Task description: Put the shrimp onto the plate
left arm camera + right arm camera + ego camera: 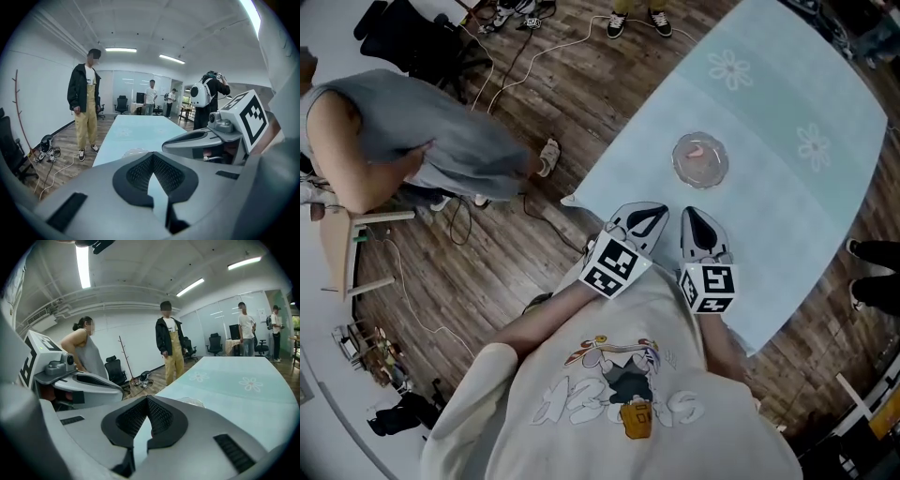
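Observation:
A clear glass plate (701, 160) sits on the pale blue tablecloth (787, 197), with a pink shrimp (697, 152) lying on it. The plate's rim peeks over the jaws in the left gripper view (135, 152) and in the right gripper view (191, 401). My left gripper (649, 214) and right gripper (692, 216) hover side by side over the table's near edge, a short way short of the plate. Both are shut with nothing between the pads. The left gripper (152, 155) and right gripper (148, 399) each see the other beside them.
The table's near corner (572, 199) hangs over a wooden floor with cables (516, 66). A person in a grey top (412, 141) bends over at the left. Another in yellow trousers (86, 108) stands by the table's far end, with others further back.

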{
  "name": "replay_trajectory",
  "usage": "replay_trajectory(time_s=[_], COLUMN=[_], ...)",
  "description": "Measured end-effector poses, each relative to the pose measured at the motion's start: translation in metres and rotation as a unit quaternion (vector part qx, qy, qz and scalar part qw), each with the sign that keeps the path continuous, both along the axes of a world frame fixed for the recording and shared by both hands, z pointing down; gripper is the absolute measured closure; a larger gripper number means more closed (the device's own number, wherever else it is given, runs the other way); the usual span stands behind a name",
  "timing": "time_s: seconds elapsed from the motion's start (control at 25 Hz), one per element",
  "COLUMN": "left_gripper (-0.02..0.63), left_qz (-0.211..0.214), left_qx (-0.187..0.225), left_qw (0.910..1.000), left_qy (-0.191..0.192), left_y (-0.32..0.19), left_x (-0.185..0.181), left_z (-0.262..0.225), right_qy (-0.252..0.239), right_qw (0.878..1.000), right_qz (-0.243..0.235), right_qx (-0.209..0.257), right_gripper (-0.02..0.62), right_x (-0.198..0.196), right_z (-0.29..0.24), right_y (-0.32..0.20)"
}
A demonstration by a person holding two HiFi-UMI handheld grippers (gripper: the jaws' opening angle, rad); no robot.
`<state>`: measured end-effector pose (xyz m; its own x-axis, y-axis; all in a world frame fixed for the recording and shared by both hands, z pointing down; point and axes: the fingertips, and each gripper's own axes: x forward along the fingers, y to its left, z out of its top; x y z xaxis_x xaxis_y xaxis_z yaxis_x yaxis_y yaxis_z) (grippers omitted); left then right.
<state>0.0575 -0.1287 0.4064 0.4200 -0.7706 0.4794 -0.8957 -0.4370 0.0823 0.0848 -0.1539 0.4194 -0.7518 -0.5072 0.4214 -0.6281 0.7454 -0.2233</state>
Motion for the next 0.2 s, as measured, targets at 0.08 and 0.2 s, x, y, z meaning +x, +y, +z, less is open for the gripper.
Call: replay_trajectory(time_s=[0.08,0.2], left_gripper=[0.598,0.598], left_qz=[0.013,0.022], left_qx=[-0.004,-0.014], left_qw=[0.9999,0.9996], left_qy=[0.003,0.013], left_y=[0.007,0.019], left_x=[0.004,0.009], left_z=[-0.003,-0.006], right_qy=[-0.001,-0.001], right_qw=[1.0,1.0], right_qz=[0.01,0.023], right_qx=[-0.001,-0.006], right_gripper=[0.571,0.571], right_x=[0.005,0.011], right_z=[-0.003,-0.007], right_y=[0.003,0.011])
